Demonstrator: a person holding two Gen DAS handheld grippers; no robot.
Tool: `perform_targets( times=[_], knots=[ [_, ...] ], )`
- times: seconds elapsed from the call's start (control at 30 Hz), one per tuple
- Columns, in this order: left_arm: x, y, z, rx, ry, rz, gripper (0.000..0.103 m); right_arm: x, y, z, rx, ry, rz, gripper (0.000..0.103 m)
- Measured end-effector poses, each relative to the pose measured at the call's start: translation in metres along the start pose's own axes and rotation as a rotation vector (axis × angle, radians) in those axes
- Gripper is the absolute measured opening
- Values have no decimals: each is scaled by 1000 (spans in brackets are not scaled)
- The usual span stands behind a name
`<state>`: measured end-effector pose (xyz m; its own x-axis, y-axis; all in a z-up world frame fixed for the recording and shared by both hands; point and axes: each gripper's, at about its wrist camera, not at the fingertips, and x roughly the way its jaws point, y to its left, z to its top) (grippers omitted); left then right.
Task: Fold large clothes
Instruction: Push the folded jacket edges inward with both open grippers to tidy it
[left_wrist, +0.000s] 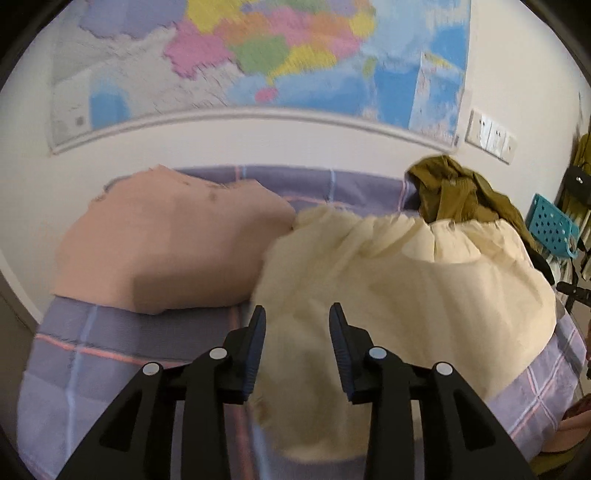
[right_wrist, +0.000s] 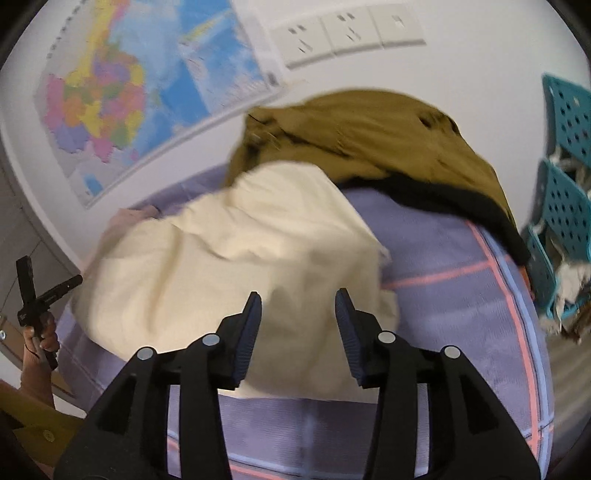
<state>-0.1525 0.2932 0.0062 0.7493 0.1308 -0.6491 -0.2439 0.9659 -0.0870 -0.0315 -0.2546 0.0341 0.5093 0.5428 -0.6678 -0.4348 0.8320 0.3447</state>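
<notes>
A cream garment (left_wrist: 406, 295) lies partly folded on the purple checked bed sheet (left_wrist: 92, 354); it also shows in the right wrist view (right_wrist: 240, 258). My left gripper (left_wrist: 297, 314) is open and empty, hovering over the garment's near left edge. My right gripper (right_wrist: 298, 299) is open and empty above the garment's near right part. A folded pink garment (left_wrist: 166, 243) lies to the left of the cream one. An olive-brown garment (right_wrist: 369, 140) is heaped at the back, against the wall.
A map (left_wrist: 258, 62) and a row of wall sockets (right_wrist: 347, 33) are on the wall behind the bed. Teal perforated baskets (right_wrist: 565, 206) stand at the right. The other hand-held gripper (right_wrist: 37, 295) shows at the left in the right wrist view.
</notes>
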Motion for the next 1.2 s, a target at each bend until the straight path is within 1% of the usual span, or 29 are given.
perform_targets(
  times=[0.07,0.1,0.17,0.23,0.3,0.33,0.37,0.43,0.5,0.6,0.73,0.83,1.03,1.1,1.13,1.2],
  knots=[
    [-9,2,-4,-2,1,-7,33,-2,14,4,-39,-15,37,44],
    [-9,3,-6,-3,8,-10,33,0,20,5,-57,-19,40,44],
    [0,2,-14,2,49,2,33,6,30,5,-82,-9,48,44],
    [14,4,-23,-22,93,-2,32,22,32,3,-78,36,64,45],
    [22,8,-29,-59,105,-21,32,40,29,-3,-64,89,18,48],
    [24,10,-31,-70,102,-26,33,50,23,-6,-33,118,20,47],
    [24,11,-31,-81,101,-28,33,53,20,-7,-9,120,29,47],
    [18,13,-31,-96,98,-14,36,49,17,-7,15,103,39,48],
    [11,12,-30,-97,91,20,42,42,18,-7,24,91,41,52],
    [-1,6,-32,-91,75,63,45,31,22,-8,14,85,34,55],
    [-13,-1,-39,-84,69,105,47,18,26,-9,10,54,36,56],
    [-22,-5,-45,-84,69,108,49,8,30,-8,11,32,53,59],
    [-32,-12,-56,-73,82,94,51,1,49,-13,-22,31,105,60],
    [-35,-14,-61,-83,98,57,54,3,54,-16,-36,39,112,61],
    [-36,-15,-65,-93,107,25,55,5,55,-18,-34,51,116,61],
    [-37,-17,-70,-97,124,-13,55,12,54,-21,-19,73,114,62]
  ],
)
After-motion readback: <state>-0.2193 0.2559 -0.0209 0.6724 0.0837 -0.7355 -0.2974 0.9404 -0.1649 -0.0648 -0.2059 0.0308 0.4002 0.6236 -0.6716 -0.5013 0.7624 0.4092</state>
